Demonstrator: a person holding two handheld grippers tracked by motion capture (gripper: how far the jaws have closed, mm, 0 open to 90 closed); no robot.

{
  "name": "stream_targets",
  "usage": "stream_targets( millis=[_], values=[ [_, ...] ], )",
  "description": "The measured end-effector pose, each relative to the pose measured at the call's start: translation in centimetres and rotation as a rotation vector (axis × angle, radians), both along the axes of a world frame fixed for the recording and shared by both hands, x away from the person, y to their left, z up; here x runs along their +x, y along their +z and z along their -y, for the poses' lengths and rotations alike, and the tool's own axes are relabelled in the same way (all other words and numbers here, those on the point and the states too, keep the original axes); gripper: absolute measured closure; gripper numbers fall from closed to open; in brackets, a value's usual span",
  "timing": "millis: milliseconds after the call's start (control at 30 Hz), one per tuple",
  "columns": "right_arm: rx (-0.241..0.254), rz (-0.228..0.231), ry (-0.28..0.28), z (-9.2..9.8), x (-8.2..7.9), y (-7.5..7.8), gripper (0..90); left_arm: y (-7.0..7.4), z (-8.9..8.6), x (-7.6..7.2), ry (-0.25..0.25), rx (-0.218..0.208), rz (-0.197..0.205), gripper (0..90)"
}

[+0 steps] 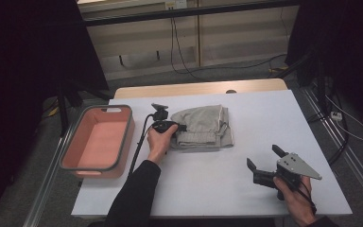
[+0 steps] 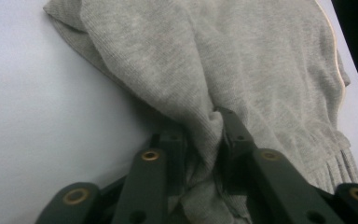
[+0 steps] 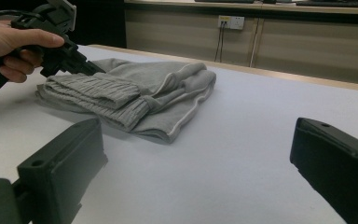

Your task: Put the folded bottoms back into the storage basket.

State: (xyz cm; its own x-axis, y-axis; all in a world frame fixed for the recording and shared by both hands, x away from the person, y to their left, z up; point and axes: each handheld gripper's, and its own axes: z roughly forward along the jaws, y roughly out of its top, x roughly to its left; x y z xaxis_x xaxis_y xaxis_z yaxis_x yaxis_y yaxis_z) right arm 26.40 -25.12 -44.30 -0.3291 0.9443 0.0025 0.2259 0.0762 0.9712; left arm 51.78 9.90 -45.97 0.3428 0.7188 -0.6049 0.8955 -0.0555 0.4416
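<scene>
A folded grey knit garment (image 1: pixel 203 126) lies near the middle of the white table (image 1: pixel 264 123). My left gripper (image 1: pixel 182 127) is at the garment's left edge, shut on a pinch of its fabric. In the left gripper view the grey cloth (image 2: pixel 223 70) bunches between the two black jaws, with the left gripper (image 2: pixel 204 154) closed around it. My right gripper (image 1: pixel 264 157) hovers open at the front right of the table, apart from the garment. From the right gripper view the garment (image 3: pixel 135 93) sits ahead between the wide-spread jaws, and the left gripper (image 3: pixel 91 67) touches its far-left side.
A salmon-pink bin (image 1: pixel 99 142) with a grey rim stands at the table's left edge. Cables (image 1: pixel 179 56) run along the floor and wall behind the table. Dark curtains hang at both sides.
</scene>
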Motion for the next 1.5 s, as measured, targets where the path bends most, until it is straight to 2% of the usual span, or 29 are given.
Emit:
stream_targets(
  millis=[67, 167, 233, 267, 333, 467, 500, 633, 733, 1033, 1300, 1500],
  values=[
    [0.002, -0.002, -0.002, 0.0, 0.0, 0.0, 2.9, 0.0, 0.0, 0.0, -0.002, -0.005, 0.004, 78.0],
    [0.006, -0.003, -0.005, 0.2, 0.0, 0.0, 2.9, 0.3, -0.2, -0.1, -0.017, -0.004, 0.031, 79.0],
    [0.007, -0.001, -0.006, 0.2, 0.0, 0.0, 2.9, 0.6, -0.3, -0.2, -0.009, -0.033, 0.037, 79.2],
    [0.006, -0.001, -0.007, 0.2, -0.1, 0.0, 2.9, 0.8, -0.4, -0.2, -0.016, -0.035, 0.05, 79.2],
    [0.004, 0.0, -0.007, 0.2, -0.1, 0.0, 2.9, 1.5, -0.5, -0.4, -0.02, -0.072, 0.083, 79.4],
    [0.005, 0.001, -0.008, 0.1, -0.1, 0.0, 2.9, 2.2, -0.5, -0.6, -0.026, -0.1, 0.111, 79.7],
    [0.003, 0.0, -0.008, 0.2, -0.1, 0.0, 2.9, 2.5, -0.5, -0.8, -0.028, -0.097, 0.13, 79.7],
    [0.008, 0.002, -0.009, 0.2, -0.1, 0.0, 2.9, 3.0, -0.5, -1.0, -0.044, -0.114, 0.153, 79.9],
    [0.008, 0.001, -0.011, 0.2, -0.1, 0.0, 2.9, 3.7, -0.7, -1.1, -0.061, -0.143, 0.176, 80.1],
    [0.007, 0.0, -0.022, 0.4, -0.3, 0.0, 2.9, 5.1, -0.9, -1.6, -0.089, -0.184, 0.209, 80.5],
    [0.009, 0.0, -0.03, 0.5, -0.4, 0.0, 2.9, 6.9, -1.4, -2.5, -0.121, -0.213, 0.281, 80.7],
    [0.008, -0.001, -0.028, 0.5, -0.4, 0.0, 2.9, 7.4, -1.9, -2.5, -0.116, -0.218, 0.292, 81.0]
  ],
)
